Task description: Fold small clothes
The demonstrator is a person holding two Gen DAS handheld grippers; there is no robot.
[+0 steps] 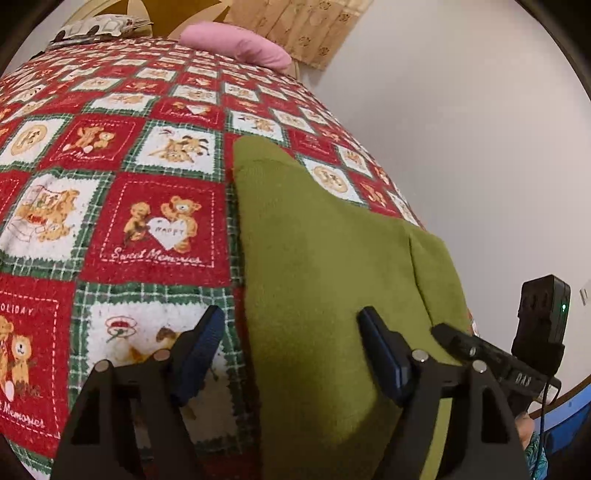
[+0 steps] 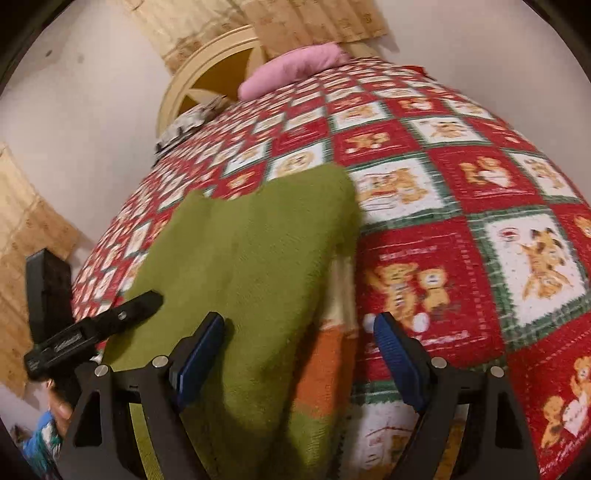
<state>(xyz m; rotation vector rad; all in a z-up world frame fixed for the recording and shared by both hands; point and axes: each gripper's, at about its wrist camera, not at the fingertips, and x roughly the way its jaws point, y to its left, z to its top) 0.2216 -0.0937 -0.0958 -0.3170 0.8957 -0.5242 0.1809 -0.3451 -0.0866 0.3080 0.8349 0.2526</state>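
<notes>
A small green knitted garment [image 1: 317,266] lies folded on the bed, near its edge. In the right wrist view the garment [image 2: 251,258] shows orange and cream stripes [image 2: 328,354] at its near right side. My left gripper [image 1: 291,347] is open, its jaws straddling the garment's left edge just above it. My right gripper [image 2: 299,350] is open over the garment's striped right edge. The right gripper also shows at the right in the left wrist view [image 1: 480,350]. The left gripper shows at the left in the right wrist view [image 2: 103,325].
A red, white and green teddy-bear quilt [image 1: 147,206] covers the bed. A pink pillow [image 1: 240,48] and a patterned cloth [image 1: 96,27] lie at the far end by a cream headboard [image 2: 207,62]. White wall [image 1: 461,147] runs beside the bed.
</notes>
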